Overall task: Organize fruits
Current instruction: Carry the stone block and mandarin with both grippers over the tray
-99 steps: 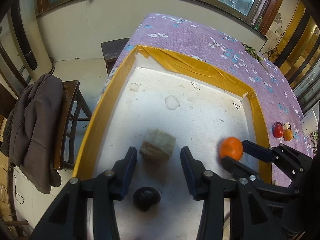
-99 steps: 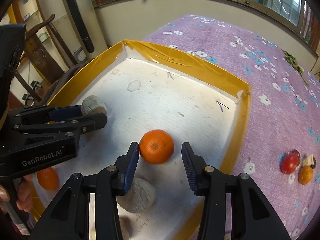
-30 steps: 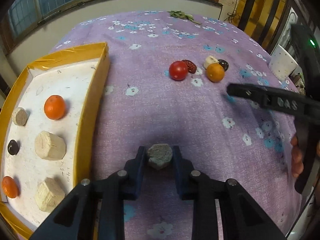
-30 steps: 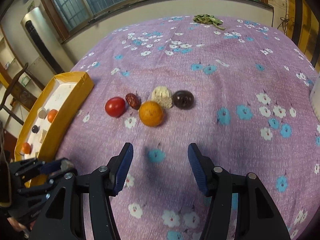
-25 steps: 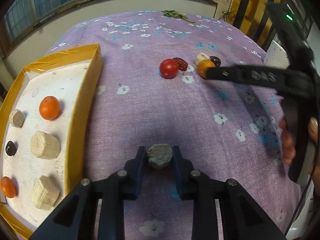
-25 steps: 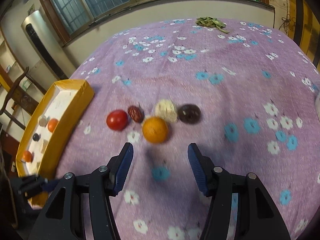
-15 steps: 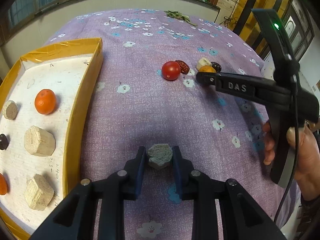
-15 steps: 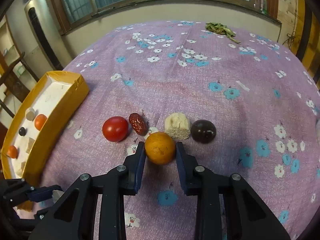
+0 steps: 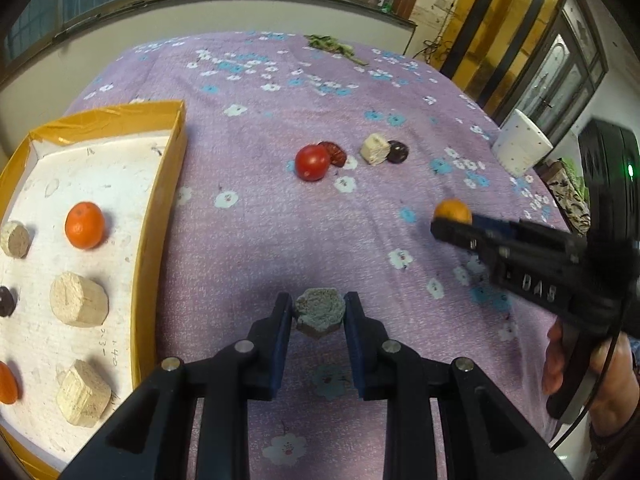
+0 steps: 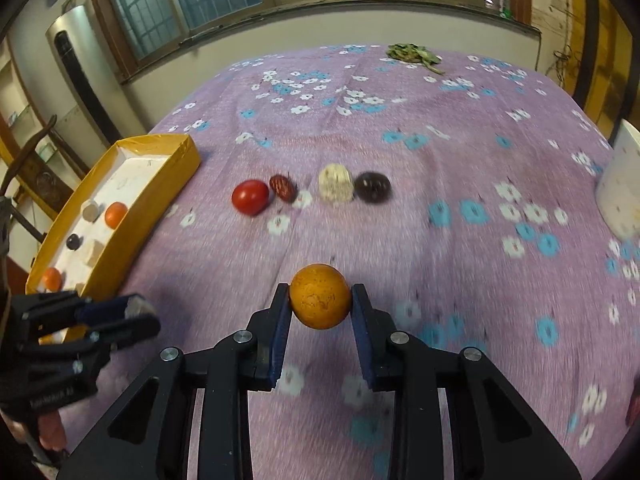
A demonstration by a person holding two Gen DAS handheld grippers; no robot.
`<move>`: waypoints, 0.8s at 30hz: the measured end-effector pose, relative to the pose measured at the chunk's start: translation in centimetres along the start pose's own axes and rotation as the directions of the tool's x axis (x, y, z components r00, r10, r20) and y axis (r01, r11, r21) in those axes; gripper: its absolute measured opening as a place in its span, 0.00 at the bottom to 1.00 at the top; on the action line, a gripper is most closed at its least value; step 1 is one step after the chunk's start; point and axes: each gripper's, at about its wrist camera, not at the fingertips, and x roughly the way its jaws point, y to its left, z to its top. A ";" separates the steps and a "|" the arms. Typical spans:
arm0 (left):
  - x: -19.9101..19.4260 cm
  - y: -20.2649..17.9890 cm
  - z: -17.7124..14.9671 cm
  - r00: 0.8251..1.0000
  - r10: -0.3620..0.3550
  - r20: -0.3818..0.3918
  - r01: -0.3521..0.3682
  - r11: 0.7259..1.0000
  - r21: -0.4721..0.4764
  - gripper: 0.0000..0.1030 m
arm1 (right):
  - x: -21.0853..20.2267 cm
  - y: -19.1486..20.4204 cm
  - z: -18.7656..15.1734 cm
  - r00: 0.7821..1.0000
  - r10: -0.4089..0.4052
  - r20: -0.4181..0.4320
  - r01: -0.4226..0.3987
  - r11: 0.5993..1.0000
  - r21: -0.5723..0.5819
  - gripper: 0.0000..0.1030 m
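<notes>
- Gripping a grey-green faceted chunk, left gripper points steeply down at the purple floral cloth; both blue pads press the chunk's sides, clamped.
- Chunk is stubby, flat mottled face toward the camera, tan underside; no clear long axis.
- Right gripper also tilts steeply down, pads clenched on a dull orange fruit; fruit looks lifted clear of the cloth.
- Left wrist view: right gripper enters from 3 o'clock, a hand wrapped on its handle, green light on its body, orange fruit at its tip.
- Orange fruit is round, brown-speckled skin, no long axis.
- Row on the cloth at 12 o'clock from the right gripper: red tomato, dark red wrinkled date, pale beige block, dark purple round fruit.
- Tomato and date touch; block and purple fruit sit just beside each other; a gap between the two pairs.
- Date's long axis runs roughly 10 to 4 o'clock in the right wrist view.
- Yellow-rimmed tray at 9 o'clock in the left wrist view, white floor; holds a bright orange, several beige blocks, a small dark fruit and another orange at the frame edge.
- White container at 2 o'clock, well apart from the fruit row.
</notes>
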 end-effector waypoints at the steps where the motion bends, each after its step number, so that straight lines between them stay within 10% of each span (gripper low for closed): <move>1: -0.1 0.0 0.1 1.000 -0.006 0.002 0.006 1.000 0.004 0.28 | -0.1 0.1 -0.2 1.000 -0.002 -0.001 0.002 1.000 0.002 0.28; 24: -5.7 10.5 2.5 0.993 0.056 0.102 -0.050 0.997 -0.065 0.28 | 1.6 11.8 4.1 0.997 0.074 0.016 -0.072 0.992 -0.102 0.28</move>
